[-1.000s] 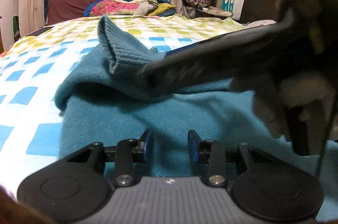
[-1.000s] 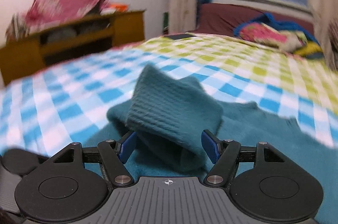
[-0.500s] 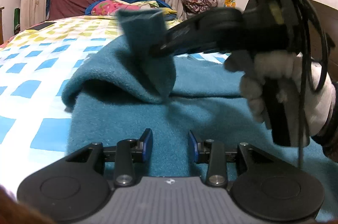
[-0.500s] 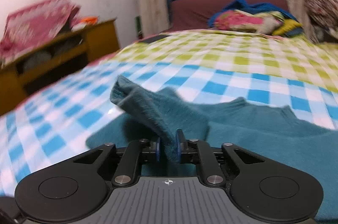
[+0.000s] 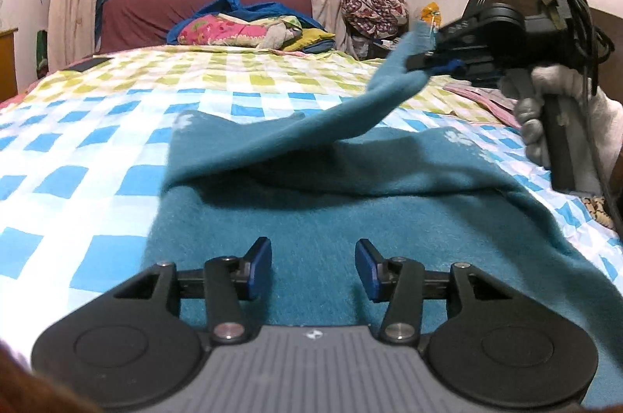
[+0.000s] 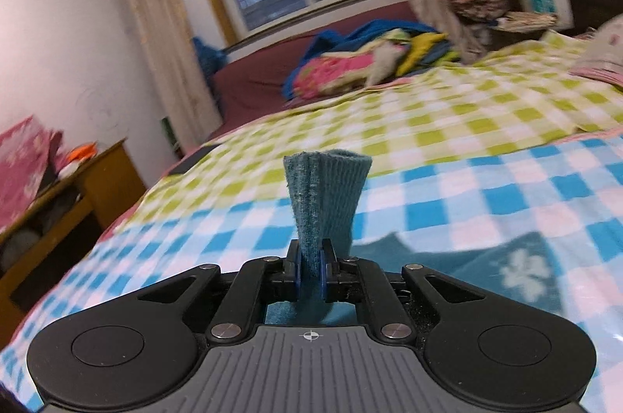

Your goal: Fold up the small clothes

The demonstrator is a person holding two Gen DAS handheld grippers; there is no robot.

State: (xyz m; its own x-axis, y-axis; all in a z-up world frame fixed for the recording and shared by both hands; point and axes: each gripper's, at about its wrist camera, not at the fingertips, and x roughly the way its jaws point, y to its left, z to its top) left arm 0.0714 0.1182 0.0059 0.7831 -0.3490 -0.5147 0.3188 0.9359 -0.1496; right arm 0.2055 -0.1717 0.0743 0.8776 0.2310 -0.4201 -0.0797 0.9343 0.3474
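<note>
1. Bedroom daylight falls on a checked bedsheet [image 5: 97, 156], and a teal sweater [image 5: 350, 218] lies spread across it, body flat, one sleeve [image 5: 350, 124] lifted off the cloth.
2. Right gripper [image 6: 310, 267] has its blue pads [image 6: 298, 267] clenched on the sleeve's ribbed cuff [image 6: 325, 187], which sticks up past the tips; from the left wrist view the same gripper [image 5: 440, 64] holds the sleeve stretched up and to the right, over the sweater's body.
3. Left gripper [image 5: 313, 267] hovers low over the body of the sweater with its jaws spread and nothing between them.
4. Only a narrow bite of cuff sits between the right pads, so a hard tug could slip the knit out and drop the sleeve in a crumple.
5. Nothing pins the body down. If the sleeve is pulled further, the shoulder may lift and drag the whole sweater across the sheet, spoiling the flat layout.
6. A twisted sleeve could land askew and leave a lumpy fold.
7. Cables [image 5: 576, 0] hang off the right gripper close to a gloved hand [image 5: 564, 124]; they might snag loose cloth.
</note>
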